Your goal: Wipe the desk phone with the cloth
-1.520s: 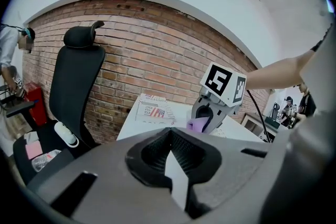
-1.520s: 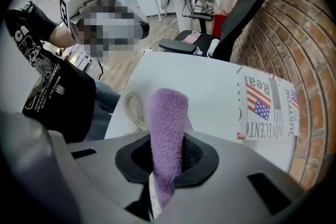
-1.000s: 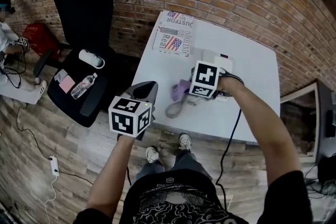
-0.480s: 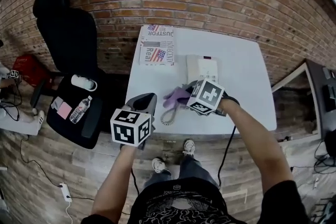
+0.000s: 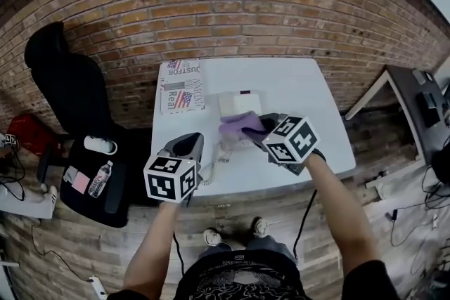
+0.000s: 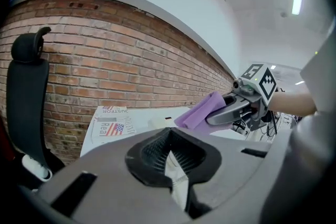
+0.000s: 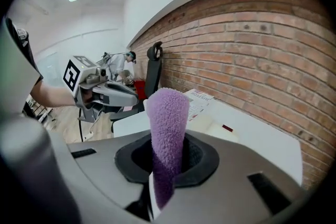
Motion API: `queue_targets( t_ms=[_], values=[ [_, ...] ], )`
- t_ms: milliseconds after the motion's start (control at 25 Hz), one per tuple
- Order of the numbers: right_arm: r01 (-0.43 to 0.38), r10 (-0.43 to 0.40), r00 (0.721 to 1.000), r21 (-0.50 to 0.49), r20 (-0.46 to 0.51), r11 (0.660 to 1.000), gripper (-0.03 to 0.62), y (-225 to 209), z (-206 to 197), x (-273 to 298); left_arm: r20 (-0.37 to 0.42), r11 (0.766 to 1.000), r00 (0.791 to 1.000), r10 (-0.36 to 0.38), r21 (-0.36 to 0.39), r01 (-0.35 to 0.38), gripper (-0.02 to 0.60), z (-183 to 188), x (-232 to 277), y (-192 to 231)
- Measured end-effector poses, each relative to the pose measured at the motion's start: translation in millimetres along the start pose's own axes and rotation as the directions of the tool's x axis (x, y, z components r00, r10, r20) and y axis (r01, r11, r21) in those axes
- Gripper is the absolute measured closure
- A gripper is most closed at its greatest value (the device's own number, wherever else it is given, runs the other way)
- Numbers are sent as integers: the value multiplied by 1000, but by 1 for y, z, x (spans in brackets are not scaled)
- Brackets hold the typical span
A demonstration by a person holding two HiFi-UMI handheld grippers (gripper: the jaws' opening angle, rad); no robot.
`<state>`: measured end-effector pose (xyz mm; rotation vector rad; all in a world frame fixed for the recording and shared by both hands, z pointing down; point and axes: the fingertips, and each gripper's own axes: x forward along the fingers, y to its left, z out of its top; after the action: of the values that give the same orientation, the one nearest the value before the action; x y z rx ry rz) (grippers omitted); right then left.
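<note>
Head view, L to R: black office chair stands at 9 o'clock of white table. Left gripper hangs at table's near-left edge, jaws together, nothing betw. them. Newspaper lies at 10 o'clock of desk phone. Purple cloth is over phone's 6 o'clock edge; contact not clear. Right gripper, at 3 o'clock of cloth, pinches it.

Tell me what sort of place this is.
Probably an office or studio workspace: a white desk with a phone on it, a black office chair beside it, and a bare brick wall behind.
</note>
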<state>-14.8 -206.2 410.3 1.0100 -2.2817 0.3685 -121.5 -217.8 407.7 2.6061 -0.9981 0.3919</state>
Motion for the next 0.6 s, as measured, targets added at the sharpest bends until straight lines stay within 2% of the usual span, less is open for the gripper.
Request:
queue_targets(
  t_ms=[360, 600],
  values=[
    [143, -157, 978, 108, 138, 984, 549, -44, -21, -87, 18, 1000, 1000, 15, 25, -16, 575, 22, 28, -45],
    [203, -247, 938, 194, 245, 960, 549, -72, -27, -132, 33, 997, 998, 62, 36, -63, 575, 32, 38, -68]
  ],
)
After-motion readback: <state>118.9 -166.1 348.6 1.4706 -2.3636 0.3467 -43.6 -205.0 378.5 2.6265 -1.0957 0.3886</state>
